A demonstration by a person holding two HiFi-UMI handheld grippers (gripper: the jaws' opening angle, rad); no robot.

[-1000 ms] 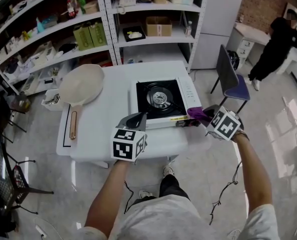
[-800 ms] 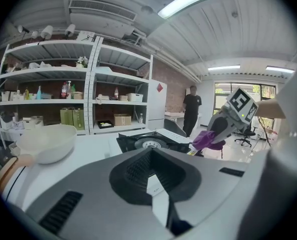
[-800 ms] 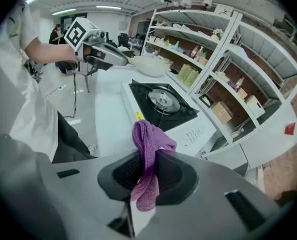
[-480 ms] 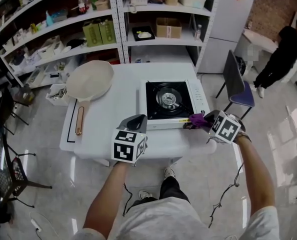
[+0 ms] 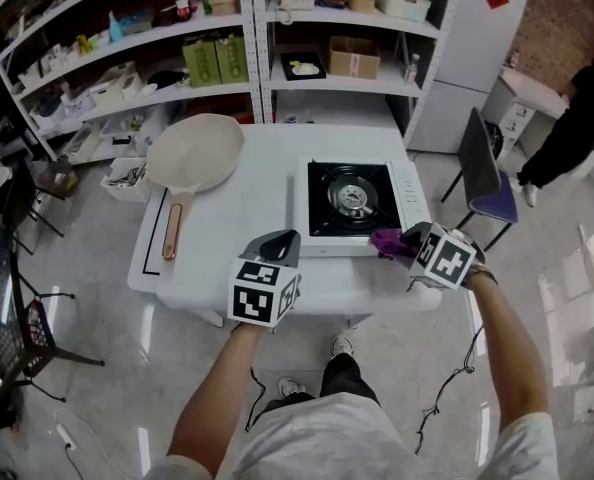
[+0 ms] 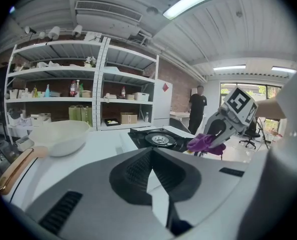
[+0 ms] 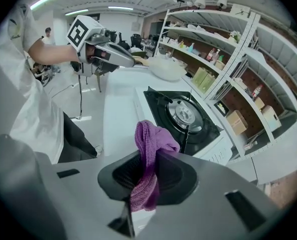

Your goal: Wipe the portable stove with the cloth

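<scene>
The portable stove (image 5: pixel 357 206) is white with a black top and round burner, and it sits on the right half of the white table (image 5: pixel 237 223). My right gripper (image 5: pixel 405 242) is shut on a purple cloth (image 5: pixel 387 240), held at the stove's front right corner; the cloth (image 7: pixel 149 159) bunches out past the jaws toward the stove (image 7: pixel 183 116). My left gripper (image 5: pixel 277 246) hovers shut over the table's front edge, left of the stove, with nothing held. From the left gripper view the stove (image 6: pixel 156 138) and the cloth (image 6: pixel 204 143) lie ahead.
A large cream pan (image 5: pixel 192 158) with a wooden handle lies on the table's left part. Metal shelves (image 5: pixel 227 38) with boxes stand behind the table. A chair (image 5: pixel 482 183) is at the right, and a person (image 5: pixel 577 128) stands farther right.
The head camera's view has shifted, so the table sits more to the right in frame. My right gripper keeps the cloth at the stove's front right corner; the left stays put.
</scene>
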